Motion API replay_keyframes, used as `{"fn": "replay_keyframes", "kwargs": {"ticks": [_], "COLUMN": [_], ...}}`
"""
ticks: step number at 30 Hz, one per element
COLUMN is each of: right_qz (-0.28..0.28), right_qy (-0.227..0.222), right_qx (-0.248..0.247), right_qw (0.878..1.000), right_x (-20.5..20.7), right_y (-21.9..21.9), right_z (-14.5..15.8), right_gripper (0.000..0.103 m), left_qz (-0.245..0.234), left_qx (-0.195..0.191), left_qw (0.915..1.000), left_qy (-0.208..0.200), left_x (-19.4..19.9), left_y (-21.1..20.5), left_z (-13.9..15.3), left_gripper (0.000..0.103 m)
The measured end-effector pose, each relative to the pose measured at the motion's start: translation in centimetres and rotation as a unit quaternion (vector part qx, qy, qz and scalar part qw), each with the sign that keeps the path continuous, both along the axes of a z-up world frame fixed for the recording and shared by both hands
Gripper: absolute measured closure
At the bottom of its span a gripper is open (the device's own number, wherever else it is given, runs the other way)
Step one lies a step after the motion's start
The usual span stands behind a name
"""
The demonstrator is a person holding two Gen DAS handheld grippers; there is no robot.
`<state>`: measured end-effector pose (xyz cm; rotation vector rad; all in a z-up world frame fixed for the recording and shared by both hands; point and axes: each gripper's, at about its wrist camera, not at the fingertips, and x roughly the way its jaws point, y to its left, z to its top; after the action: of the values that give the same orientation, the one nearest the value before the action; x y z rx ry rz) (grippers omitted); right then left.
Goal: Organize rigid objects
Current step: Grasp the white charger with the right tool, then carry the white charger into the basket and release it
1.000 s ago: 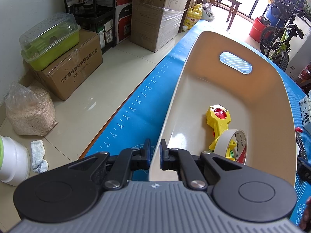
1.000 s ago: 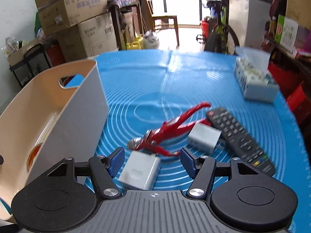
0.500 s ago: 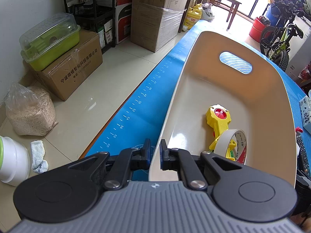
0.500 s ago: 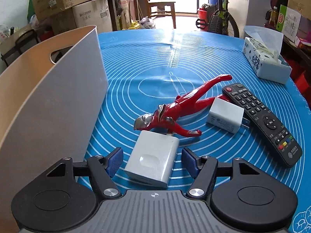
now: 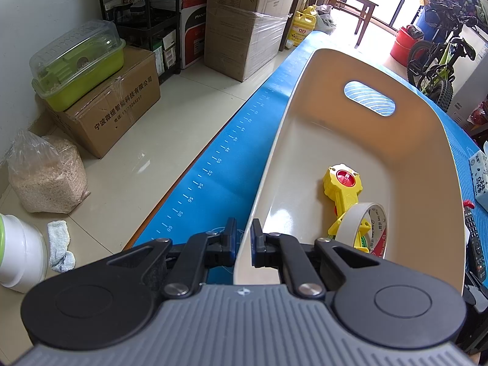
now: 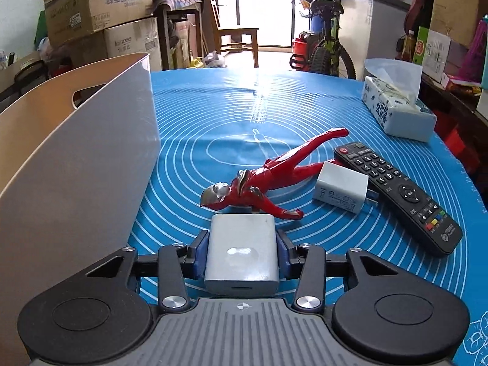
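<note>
My left gripper is shut on the near rim of the cream bin, one finger inside the wall and one outside. The bin holds a yellow toy and a roll of tape. My right gripper is shut on a white charger block that rests low on the blue mat. Just past it lie a red figurine, a smaller white charger and a black remote. The bin wall stands to the left.
A tissue pack sits at the mat's far right. The table's left edge drops to a floor with cardboard boxes, a green container and a bag. A bicycle and boxes stand beyond the table.
My right gripper moved forward and down around the white charger block and closed on it. The left gripper kept its hold on the bin rim.
</note>
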<state>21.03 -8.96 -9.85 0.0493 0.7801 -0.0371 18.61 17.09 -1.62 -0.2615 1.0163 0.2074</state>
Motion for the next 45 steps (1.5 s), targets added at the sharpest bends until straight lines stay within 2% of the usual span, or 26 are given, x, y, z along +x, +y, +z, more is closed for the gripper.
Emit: {"fn": "replay_keyframes", "kwargs": {"ticks": [7, 12, 16, 23, 27, 31, 35, 45], "right_qz": [0.0, -0.002, 0.004, 0.03, 0.061, 0.105, 0.14, 0.179], "right_qy": [0.009, -0.001, -0.02, -0.08, -0.105, -0.112, -0.106, -0.034], "right_qx": [0.001, 0.014, 0.026, 0.049, 0.057, 0.057, 0.057, 0.035], "right_qw": [1.0, 1.0, 0.999, 0.995, 0.991, 0.987, 0.983, 0.983], "right_x": [-1.2, -2.5, -2.8, -3.0, -2.6, -2.0, -1.5, 0.5], "right_y": [-0.7, -1.5, -1.9, -1.0, 1.0, 3.9, 6.9, 11.5], "right_z": [0.3, 1.6, 3.8, 9.2, 12.2, 14.0, 14.3, 11.5], "right_gripper": [0.052, 0.052, 0.052, 0.052, 0.052, 0.052, 0.052, 0.052], "left_qz": [0.0, 0.0, 0.001, 0.001, 0.001, 0.001, 0.001, 0.001], "left_qx": [0.0, 0.0, -0.001, -0.001, -0.001, -0.001, 0.0, -0.003], "left_qw": [1.0, 1.0, 1.0, 1.0, 1.0, 1.0, 1.0, 1.0], "left_qy": [0.0, 0.0, 0.0, 0.001, 0.001, 0.001, 0.0, 0.001], "left_x": [0.0, 0.0, 0.0, 0.0, 0.0, 0.0, 0.0, 0.0], "left_y": [0.0, 0.0, 0.0, 0.0, 0.0, 0.0, 0.0, -0.1], "left_z": [0.0, 0.0, -0.1, -0.1, -0.1, -0.1, -0.1, -0.3], "left_gripper": [0.092, 0.092, 0.092, 0.092, 0.092, 0.092, 0.092, 0.092]}}
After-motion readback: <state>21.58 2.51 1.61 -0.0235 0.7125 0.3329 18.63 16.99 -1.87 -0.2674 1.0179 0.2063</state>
